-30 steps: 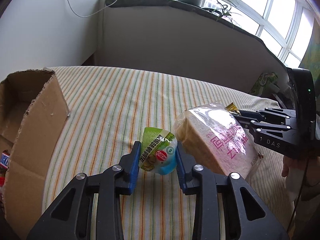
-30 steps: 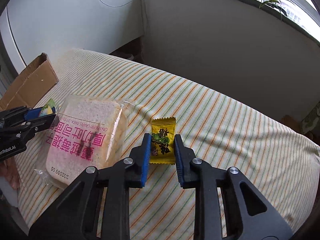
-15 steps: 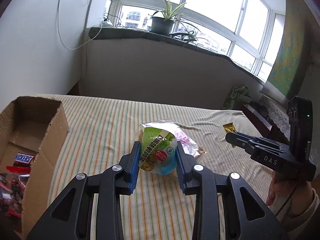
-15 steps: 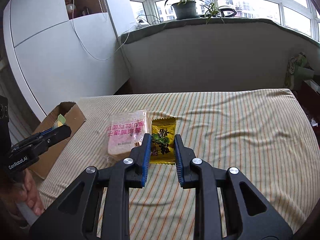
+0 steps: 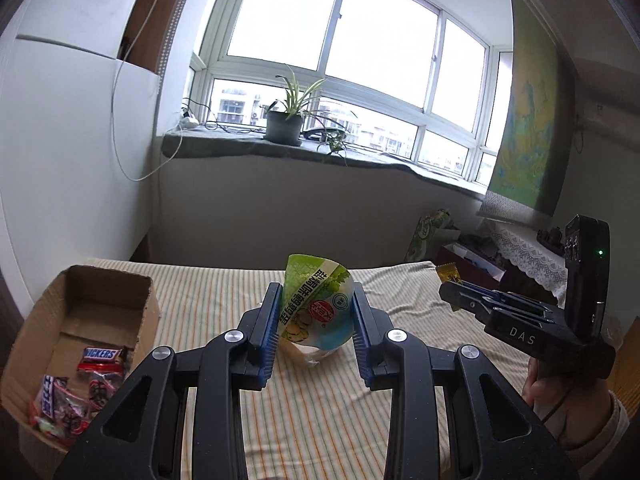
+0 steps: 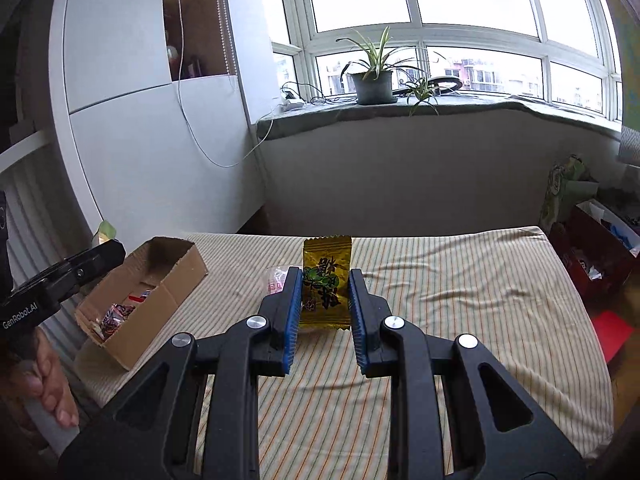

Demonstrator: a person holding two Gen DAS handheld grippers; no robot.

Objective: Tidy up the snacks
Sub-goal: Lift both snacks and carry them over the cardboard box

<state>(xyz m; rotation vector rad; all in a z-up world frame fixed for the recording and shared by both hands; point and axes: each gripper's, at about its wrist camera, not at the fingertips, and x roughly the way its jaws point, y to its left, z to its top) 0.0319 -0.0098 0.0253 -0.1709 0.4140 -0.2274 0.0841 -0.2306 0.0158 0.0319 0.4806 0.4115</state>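
Here the left gripper [image 5: 316,320] pinches a green snack pouch [image 5: 316,308] between its blue pads [image 5: 269,334], holding it clear above the bed. The pouch is glossy, lime green at its top and pale blue toward the bottom, with white lettering down its face, a small red round label and a picture of pale slices in the lower corner; it stands roughly upright and bulges a little between the jaws. The right gripper [image 6: 324,300] is clamped on a yellow candy packet [image 6: 326,282], a flat gold-coloured sachet with crimped ends, dark characters and a green patch in the middle, also upright and lifted off the cloth.

Just beyond both held items, partly hidden behind them, a clear-wrapped bread pack [image 6: 276,278] with pink print lies on the striped bedsheet [image 6: 460,300]. To the left on the bed sits an open cardboard box [image 5: 84,320], its near end holding a Snickers bar [image 5: 102,355] and other red wrappers; its tall flap screens part of the inside in the right wrist view. A hand [image 6: 48,380] grips the left tool's handle at the frame edge.

Farther off, a grey sill carries a potted plant [image 6: 374,80] beneath wide windows, and a cable [image 6: 208,136] hangs down the white cabinet.
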